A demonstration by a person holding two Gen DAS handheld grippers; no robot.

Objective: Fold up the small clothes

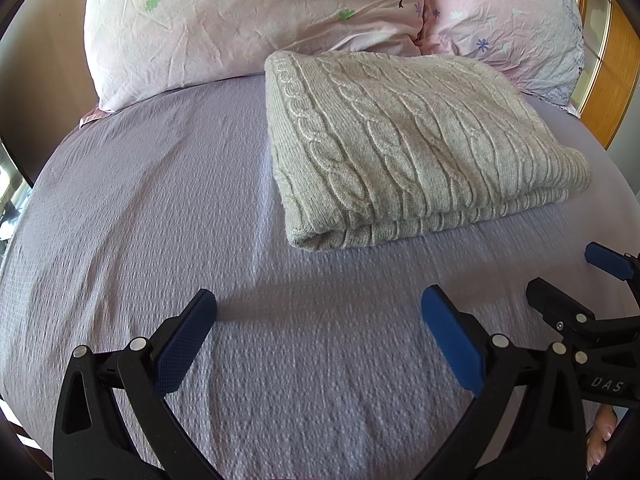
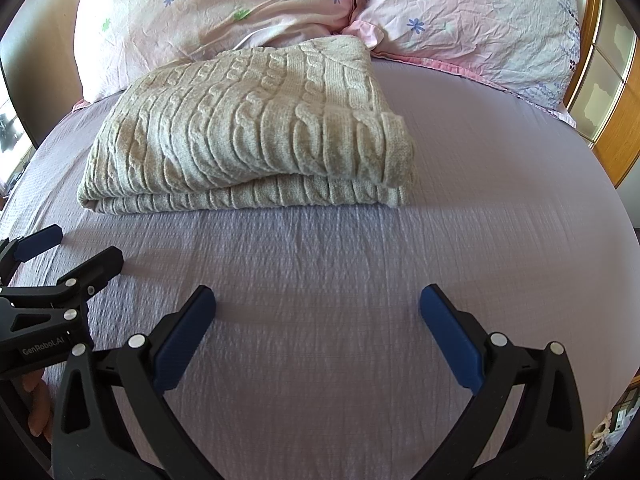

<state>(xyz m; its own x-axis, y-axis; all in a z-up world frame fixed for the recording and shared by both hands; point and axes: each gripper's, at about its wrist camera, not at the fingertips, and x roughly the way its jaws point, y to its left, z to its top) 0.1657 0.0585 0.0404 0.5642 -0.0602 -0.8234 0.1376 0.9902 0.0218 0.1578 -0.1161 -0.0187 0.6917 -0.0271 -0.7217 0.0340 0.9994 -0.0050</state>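
A cream cable-knit sweater lies folded into a thick rectangle on the lilac bedsheet, just in front of the pillows. It also shows in the right wrist view. My left gripper is open and empty, hovering over bare sheet short of the sweater's near edge. My right gripper is open and empty too, also short of the sweater. Each gripper shows at the edge of the other's view: the right one and the left one, both with fingers apart.
Two pink floral pillows lie against the head of the bed behind the sweater. A wooden headboard or cabinet stands at the far right. The sheet stretches to both sides of the sweater.
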